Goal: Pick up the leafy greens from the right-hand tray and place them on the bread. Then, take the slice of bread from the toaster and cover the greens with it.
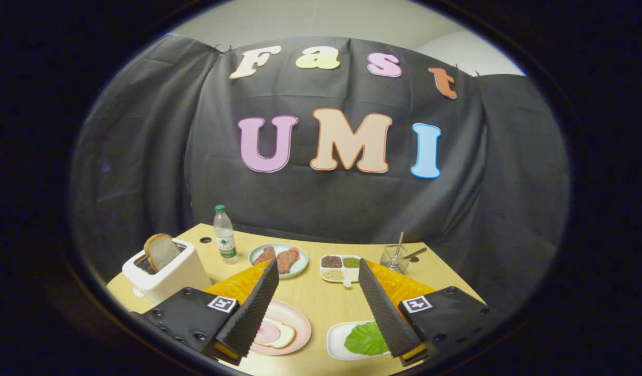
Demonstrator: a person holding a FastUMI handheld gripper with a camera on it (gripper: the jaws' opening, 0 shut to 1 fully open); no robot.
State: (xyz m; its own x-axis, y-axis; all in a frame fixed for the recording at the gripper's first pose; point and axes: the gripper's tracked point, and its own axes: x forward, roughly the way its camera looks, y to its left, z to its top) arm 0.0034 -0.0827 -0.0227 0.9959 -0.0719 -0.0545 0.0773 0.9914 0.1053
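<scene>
Your gripper (317, 271) is up above the near edge of the wooden table (321, 308) w/ its fingers spread wide apart, nothing between them and nothing held. Leafy greens (364, 339), one flat green leaf, lie on the white tray (335, 342) just inside your right finger (386, 313), whose lower end covers part of the leaf and tray. Pink plate (295, 324) sits beside your left finger (250, 313), which hides its left part; on it you can see a pale bread slice (283, 337) w/ a pink round slice, prob. ham (268, 331), lying on top. Plate and tray are side by side, near each other but apart. White toaster (167, 274) stands beyond your left finger at the table's left side, w/ a slice of bread (162, 251) sticking up out of its slot, tilted a bit. Further back: clear water bottle (225, 238) w/ green cap, then a pale round plate (278, 260) w/ two reddish meat pieces, then a white divided dish (342, 269) holding grains/seeds in separate compartments, then a wire holder (394, 258) w/ utensils standing in it. An orange mat (237, 284) shows behind both fingers.
</scene>
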